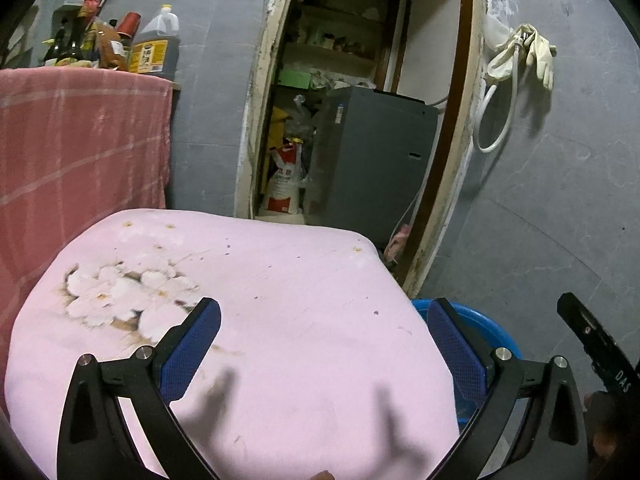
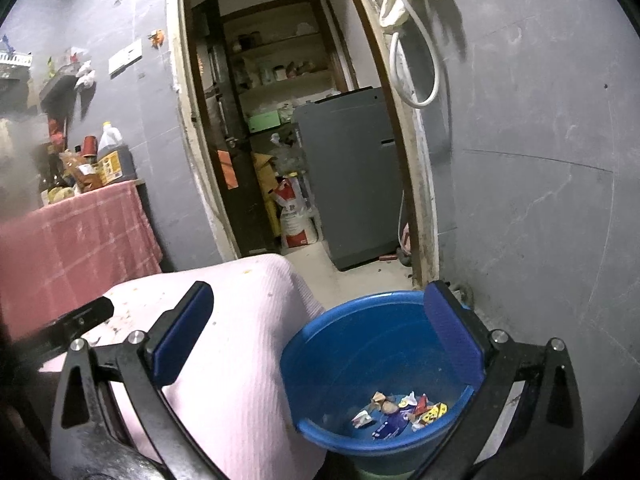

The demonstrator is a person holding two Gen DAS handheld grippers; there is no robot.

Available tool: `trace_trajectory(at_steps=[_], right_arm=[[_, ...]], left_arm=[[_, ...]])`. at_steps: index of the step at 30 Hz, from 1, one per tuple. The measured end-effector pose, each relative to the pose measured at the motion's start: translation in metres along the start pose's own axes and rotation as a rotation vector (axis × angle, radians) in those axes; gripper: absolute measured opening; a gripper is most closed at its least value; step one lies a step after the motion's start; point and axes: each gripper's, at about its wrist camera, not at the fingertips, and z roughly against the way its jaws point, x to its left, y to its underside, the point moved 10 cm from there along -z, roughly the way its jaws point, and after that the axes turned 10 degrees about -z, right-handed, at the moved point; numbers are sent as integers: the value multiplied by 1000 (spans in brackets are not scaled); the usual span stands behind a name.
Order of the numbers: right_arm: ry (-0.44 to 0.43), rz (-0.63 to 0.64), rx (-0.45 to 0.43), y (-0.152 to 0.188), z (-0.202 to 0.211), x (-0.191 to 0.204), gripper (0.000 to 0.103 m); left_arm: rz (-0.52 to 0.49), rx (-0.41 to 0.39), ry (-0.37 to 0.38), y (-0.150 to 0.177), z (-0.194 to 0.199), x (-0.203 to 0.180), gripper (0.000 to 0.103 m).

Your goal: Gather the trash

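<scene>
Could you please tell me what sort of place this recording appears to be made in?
Probably a modest home kitchen or utility corner: oil and sauce bottles stand on a cloth-covered counter, a doorway opens onto pantry shelves, and a rubber glove hangs on the grey wall.

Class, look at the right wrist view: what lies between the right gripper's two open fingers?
Between the right gripper's open fingers sits the blue bucket holding wrappers, plus the pink cloth's edge; nothing is gripped.

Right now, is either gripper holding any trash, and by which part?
Nothing is held. The left gripper and the right gripper are both open and empty; the wrappers lie in the blue bucket.
</scene>
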Motion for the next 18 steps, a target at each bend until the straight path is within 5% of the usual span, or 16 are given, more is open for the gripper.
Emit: trace_trajectory(at_steps=[18], right_arm=[[-101, 31, -101, 27, 76, 28, 103]], left_arm=[[-5, -85, -41, 33, 81, 9, 101]])
